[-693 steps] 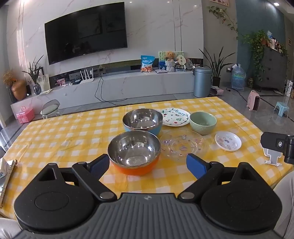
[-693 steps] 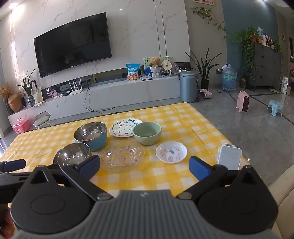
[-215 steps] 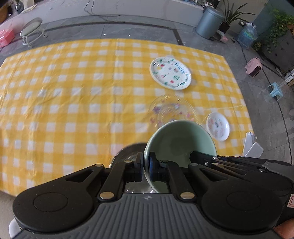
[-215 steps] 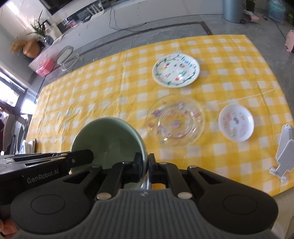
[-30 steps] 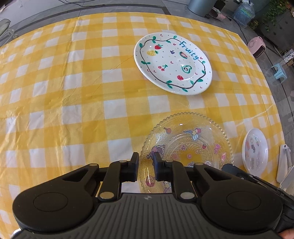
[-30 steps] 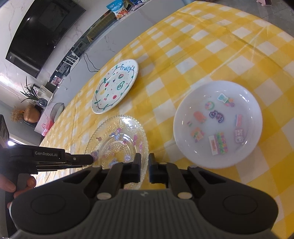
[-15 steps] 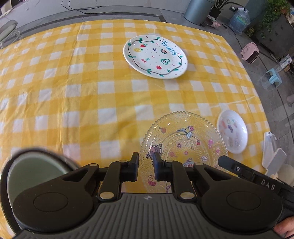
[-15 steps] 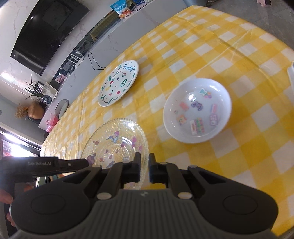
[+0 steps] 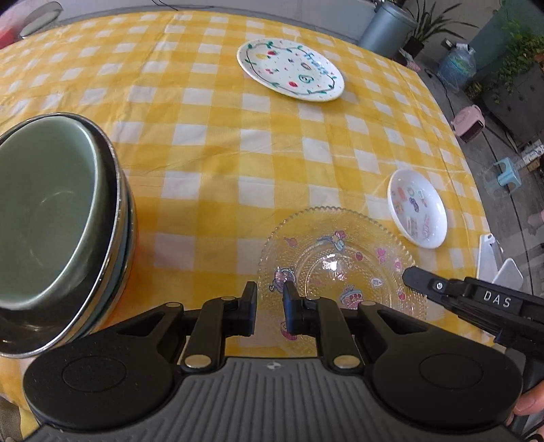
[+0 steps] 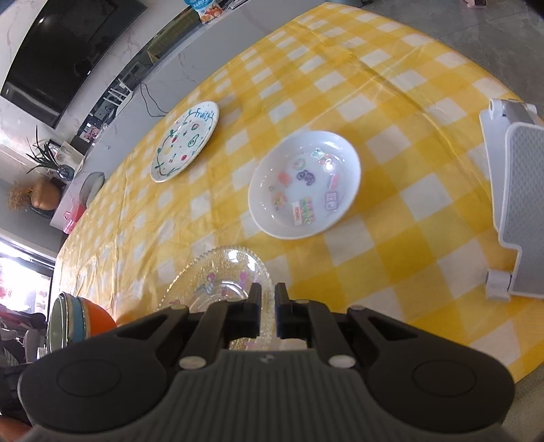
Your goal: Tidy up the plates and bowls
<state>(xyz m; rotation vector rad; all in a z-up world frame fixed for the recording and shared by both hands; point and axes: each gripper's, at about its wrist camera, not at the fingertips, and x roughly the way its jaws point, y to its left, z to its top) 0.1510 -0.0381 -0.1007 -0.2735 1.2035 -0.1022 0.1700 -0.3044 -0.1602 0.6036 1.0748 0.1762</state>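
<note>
On yellow check cloth, glass plate flat, rim between both hand-held grippers' near-closed fingers

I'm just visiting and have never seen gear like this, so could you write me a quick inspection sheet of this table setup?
Surface: table under a yellow and white checked cloth.
Job's things: green bowl nested in the stacked metal bowls; fruit plate, glass plate and small white plate lie apart on the cloth.
Clutter: white phone stand near the table's edge.
Grippers: left gripper nearly closed over the glass plate's near rim, nothing visibly held; right gripper closed at the same plate's rim, grip cannot be told.
Cables: black cable by the TV bench.
Surroundings: television, bin, potted plants.
</note>
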